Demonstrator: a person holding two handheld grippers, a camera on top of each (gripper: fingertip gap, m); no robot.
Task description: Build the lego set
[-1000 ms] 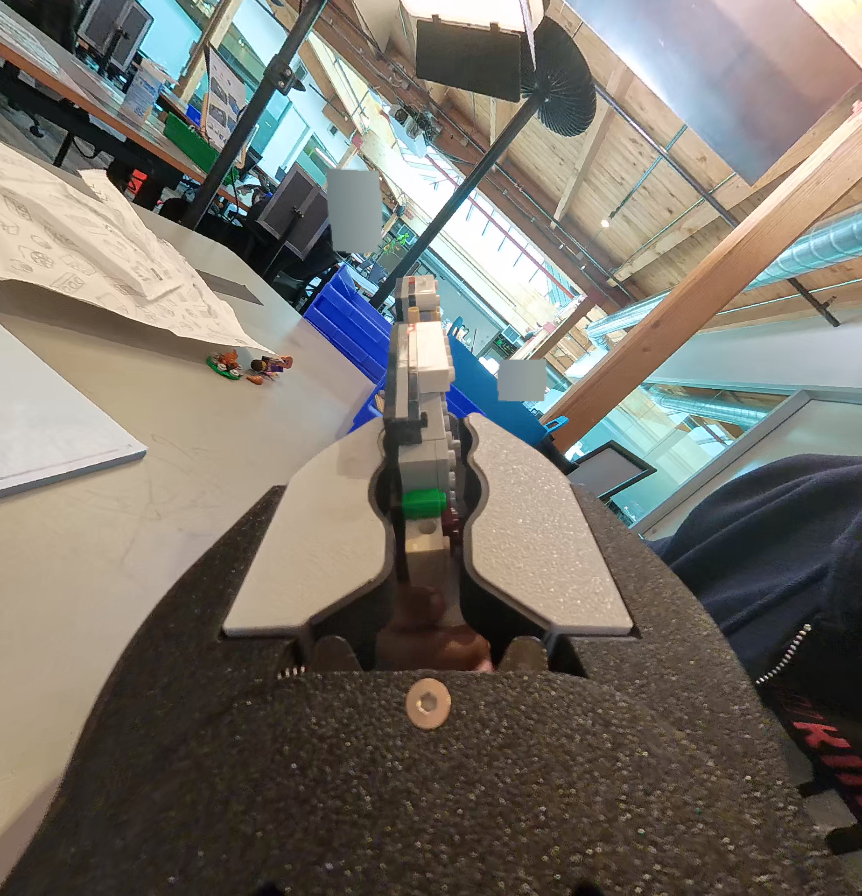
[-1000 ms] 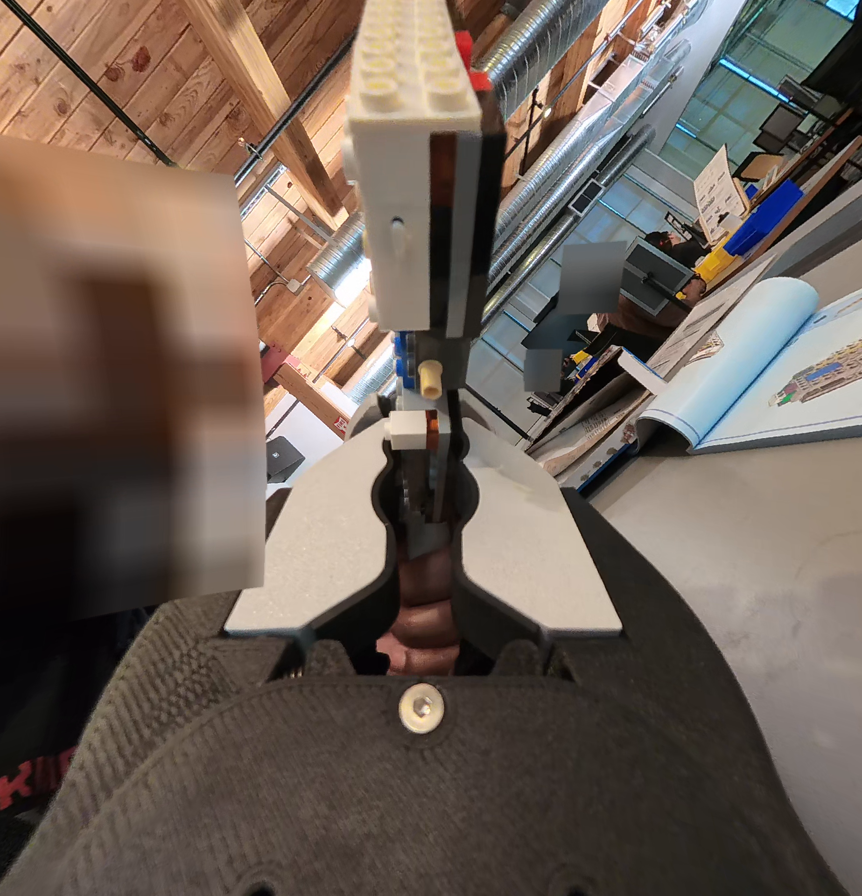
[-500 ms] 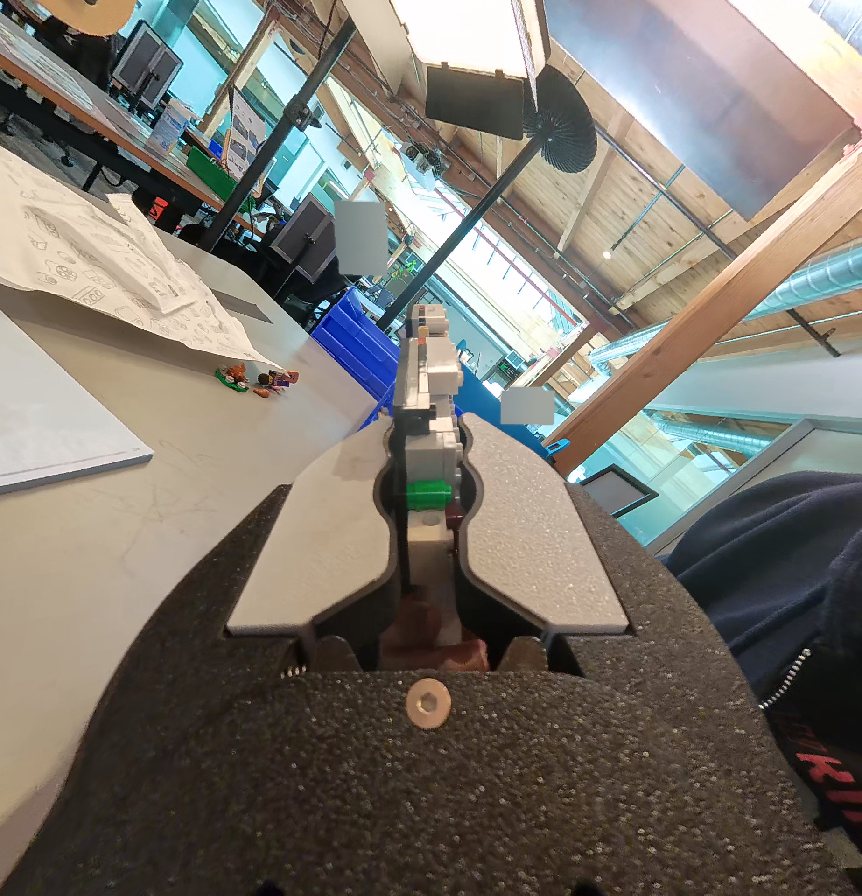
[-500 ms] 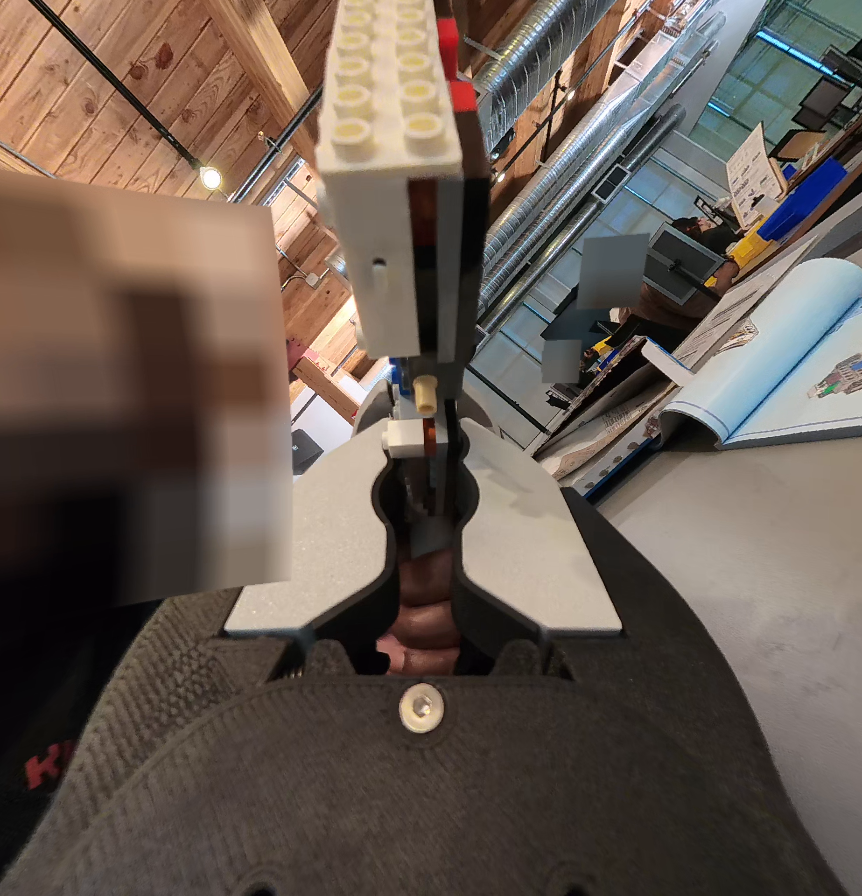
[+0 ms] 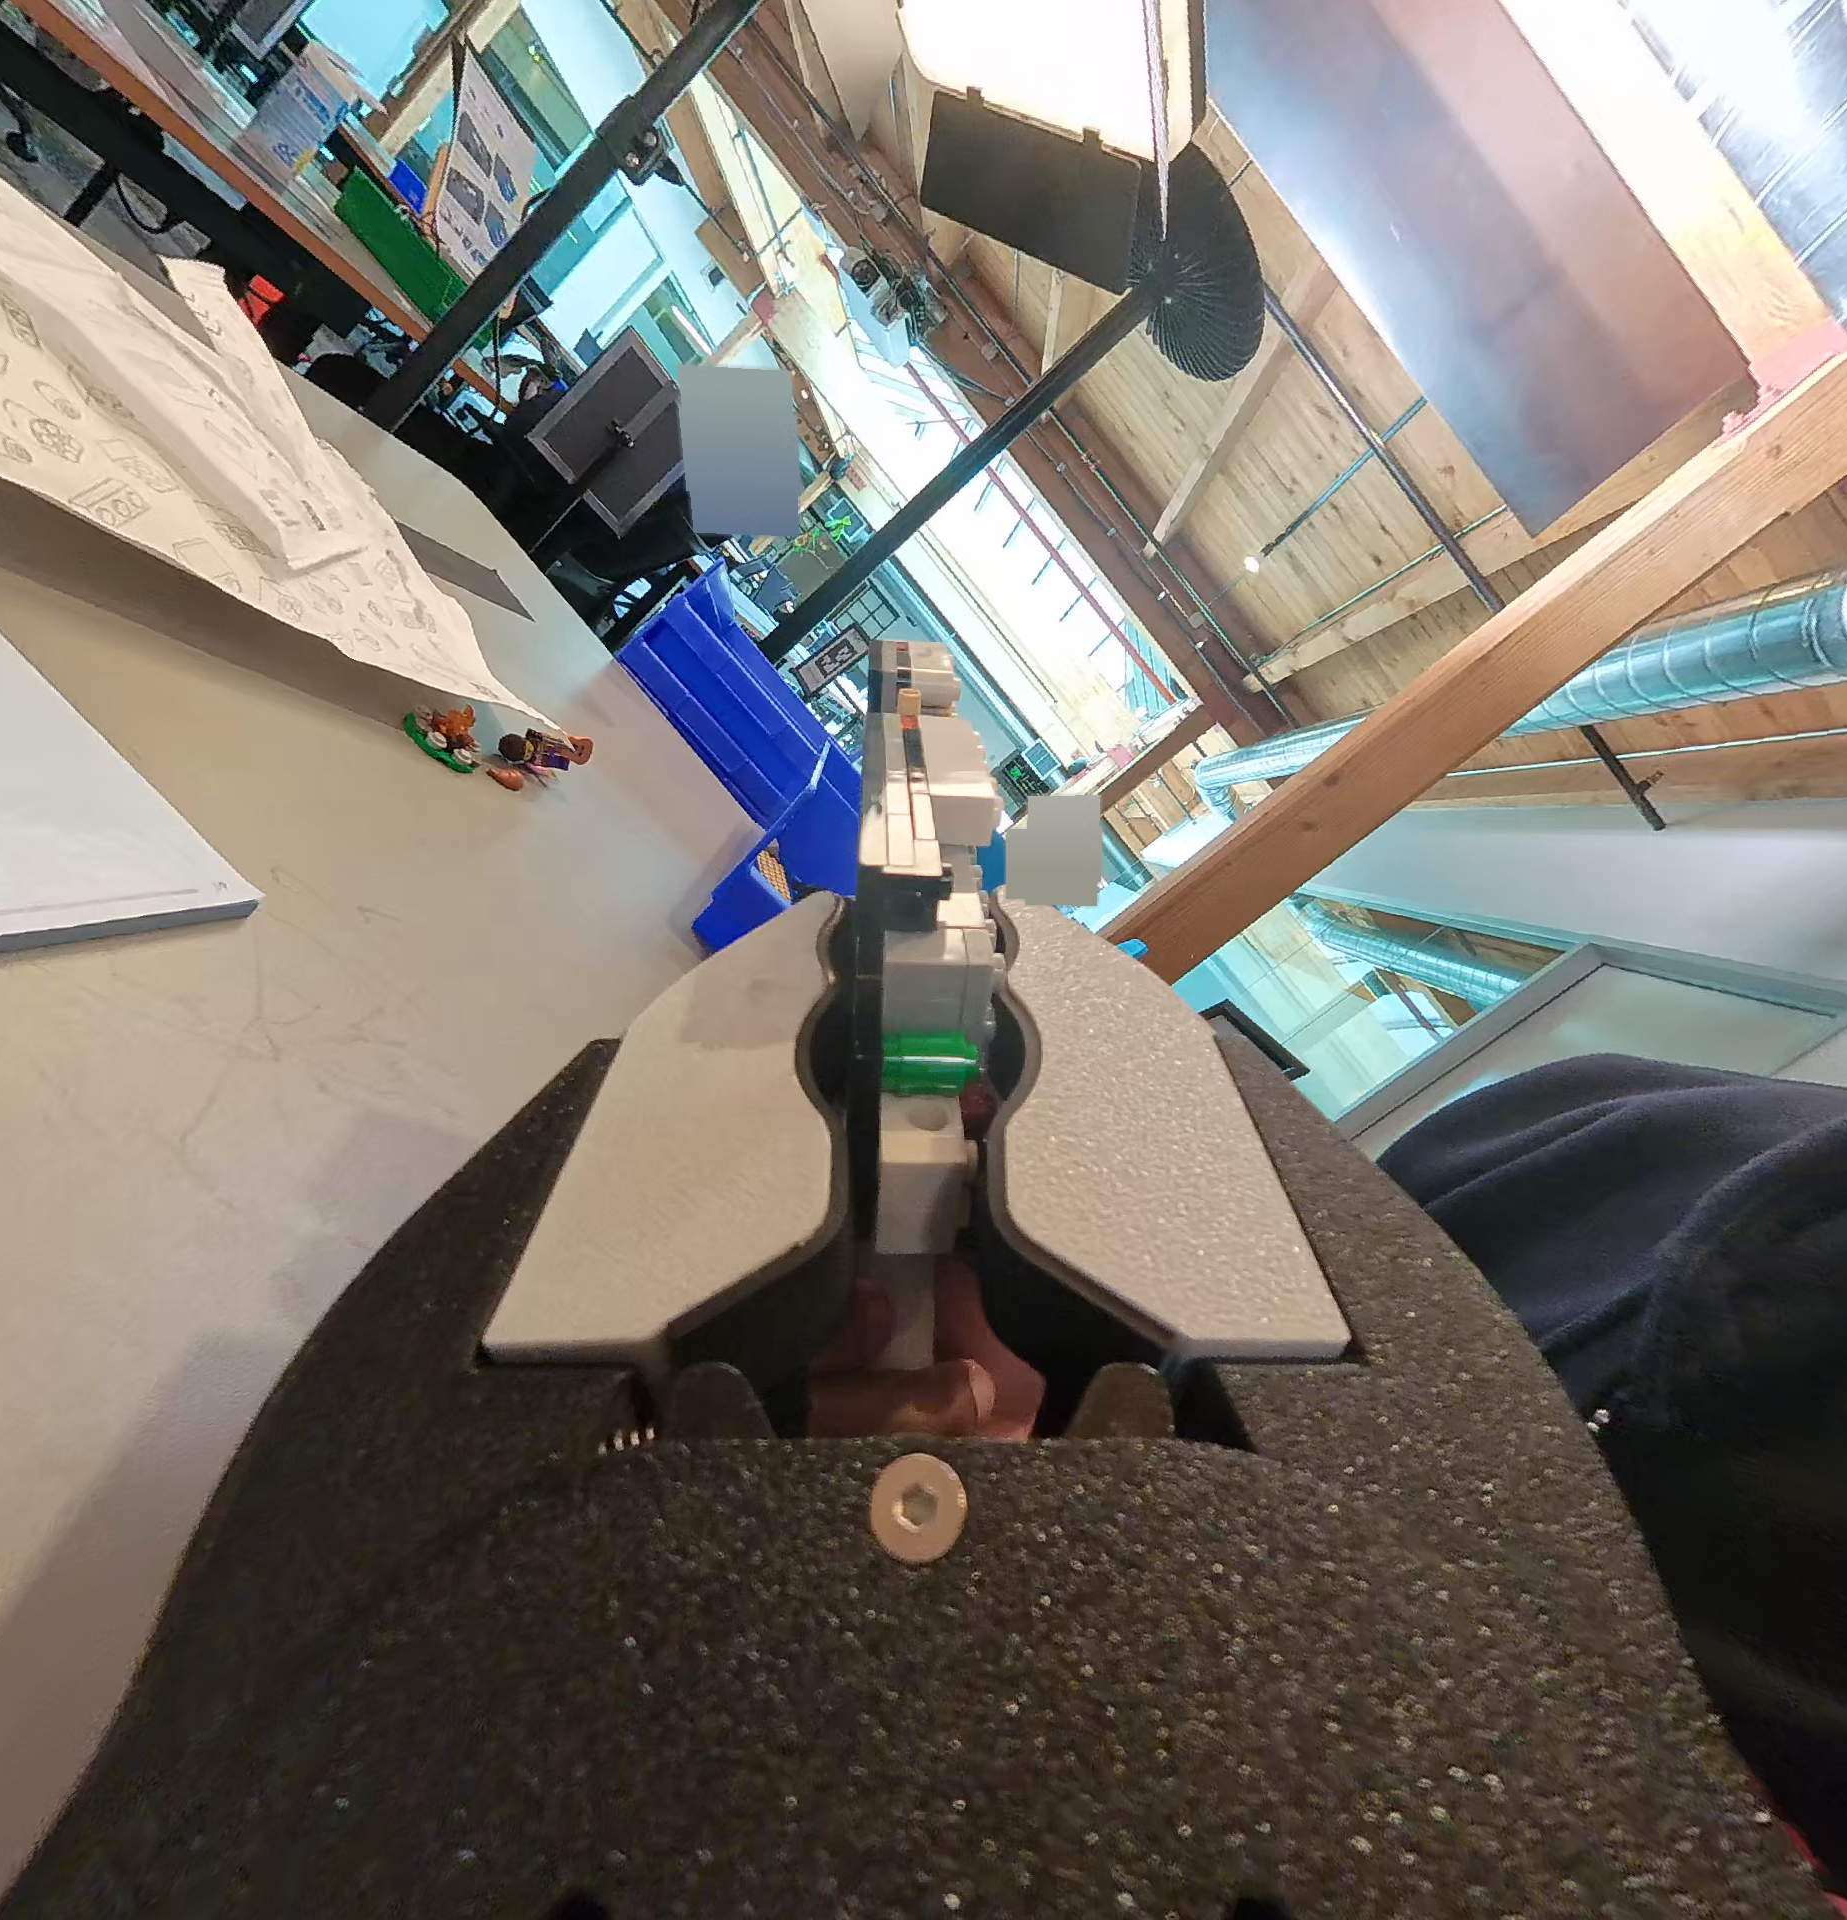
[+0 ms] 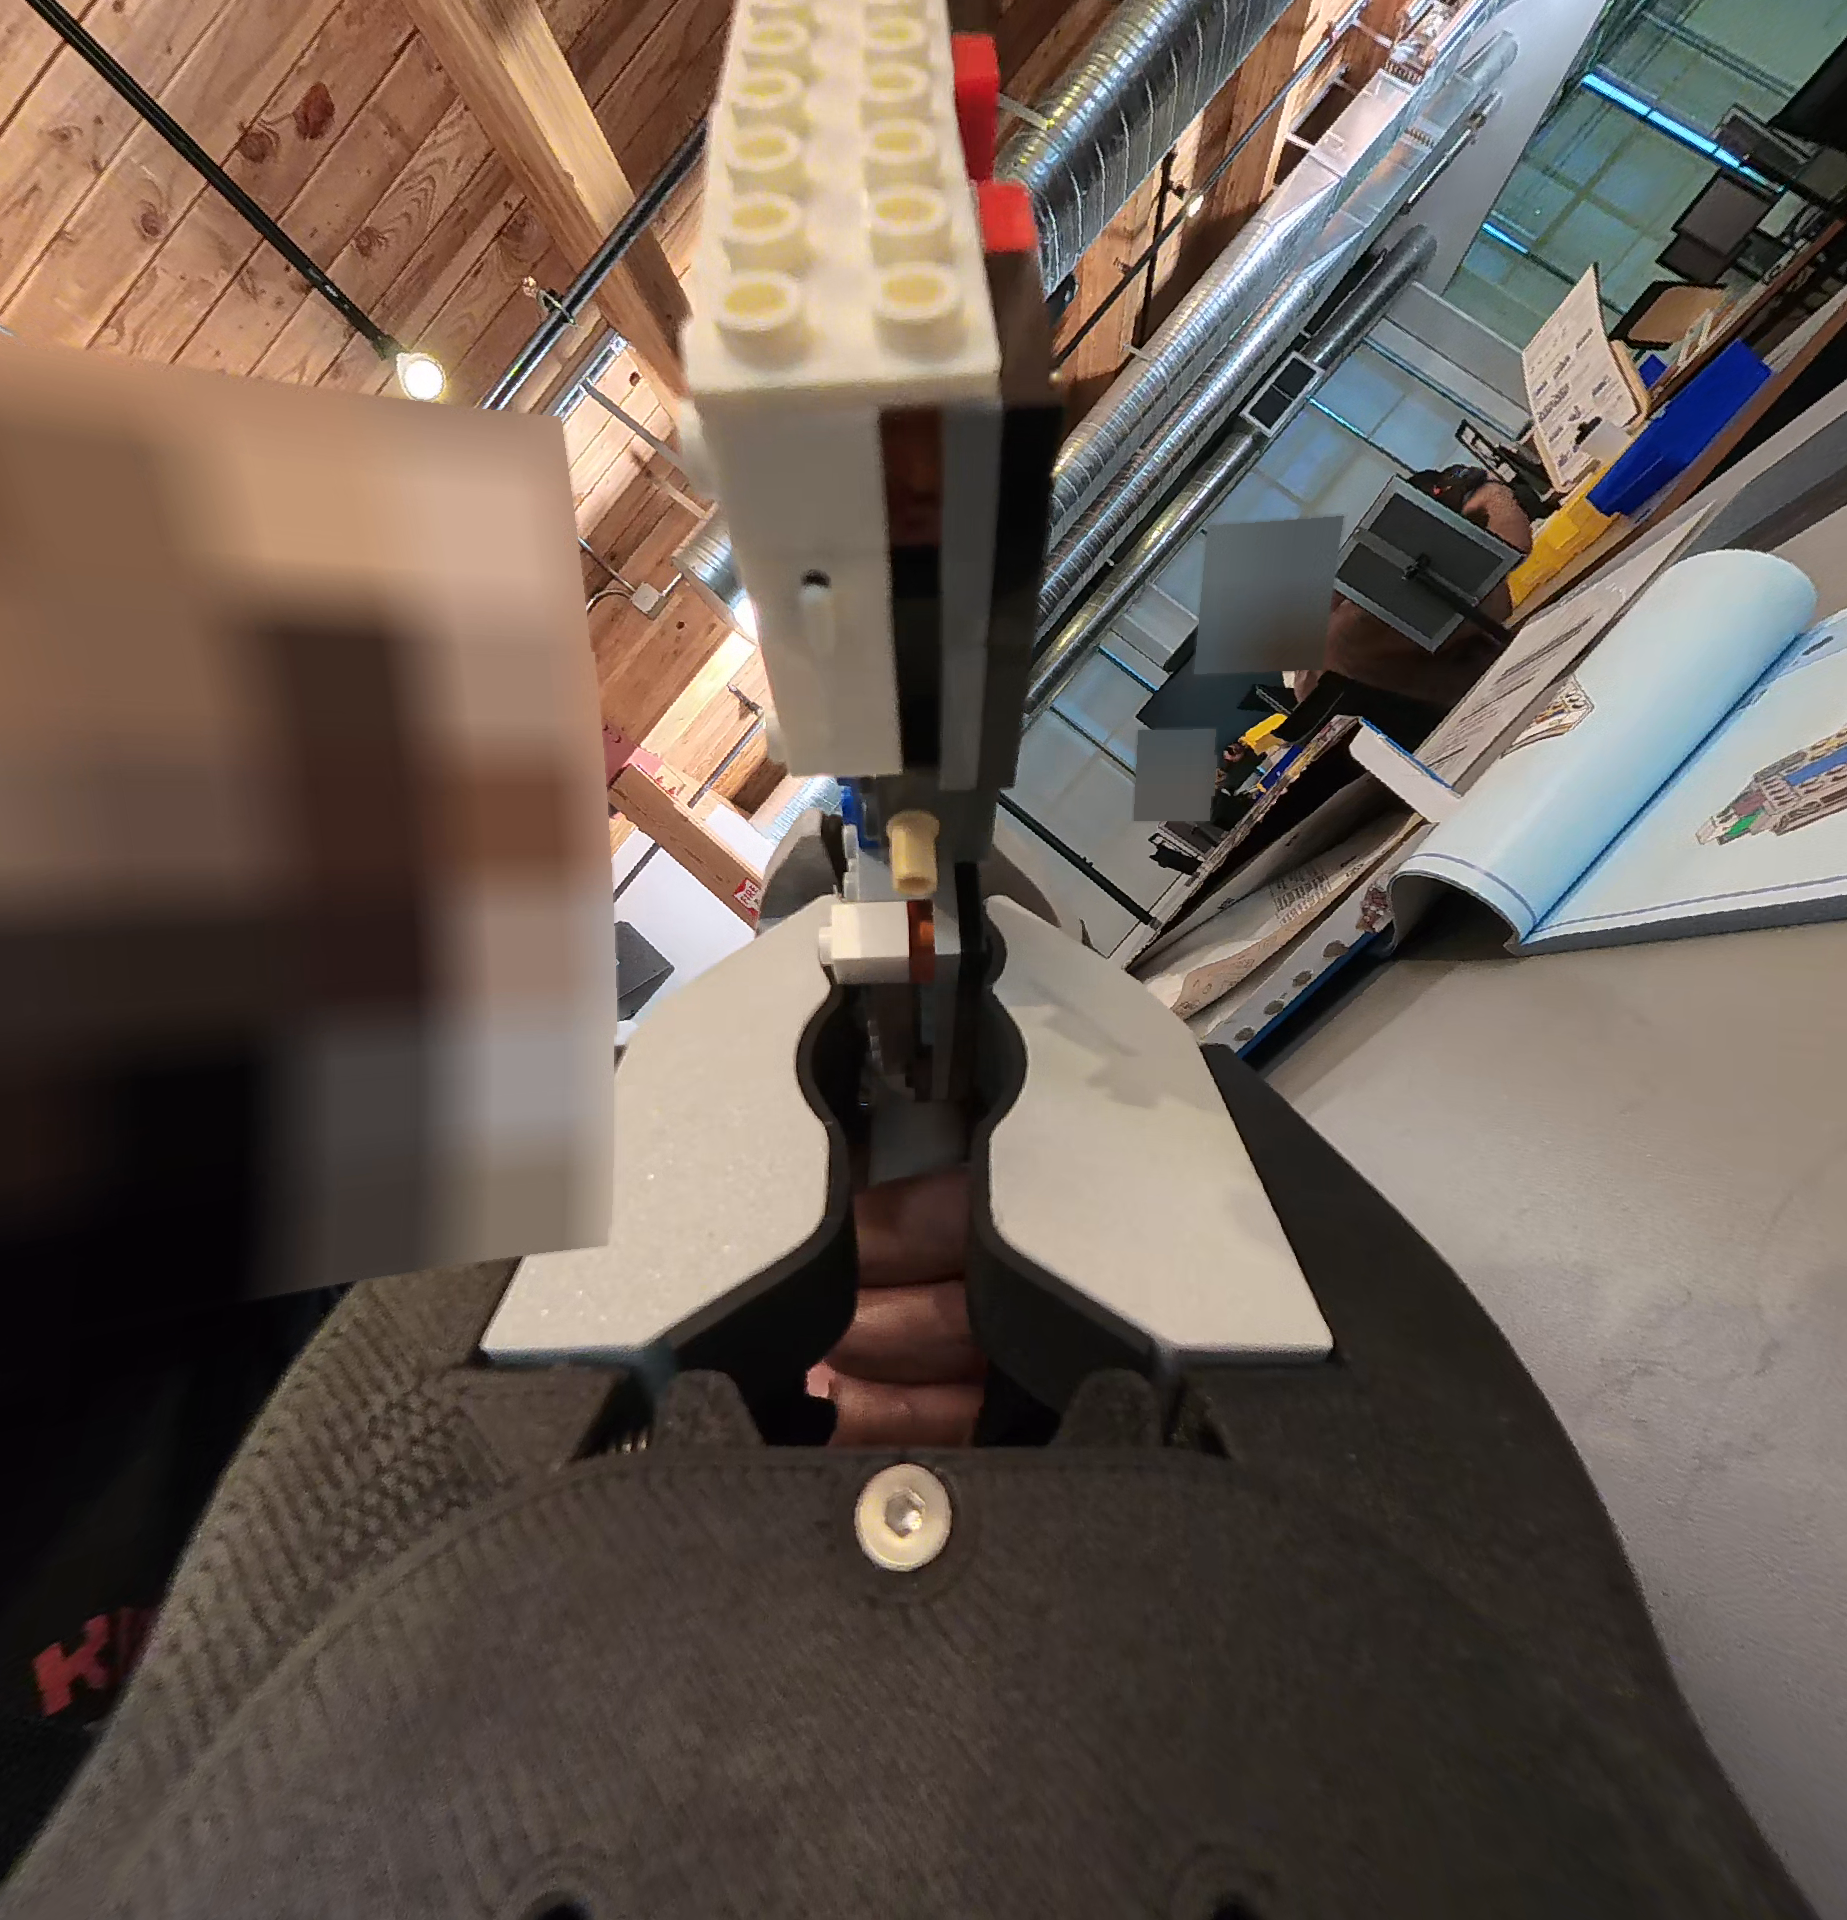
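Left gripper: jaws clamped on a grey, black and green brick assembly at frame centre, raised above the grey table. Small figures and printed sheets at upper left, blue bins behind.

Right gripper: jaws clamped on a white, black and red brick assembly reaching to top centre. Open booklet at right on the table.

Grey table with papers, booklet
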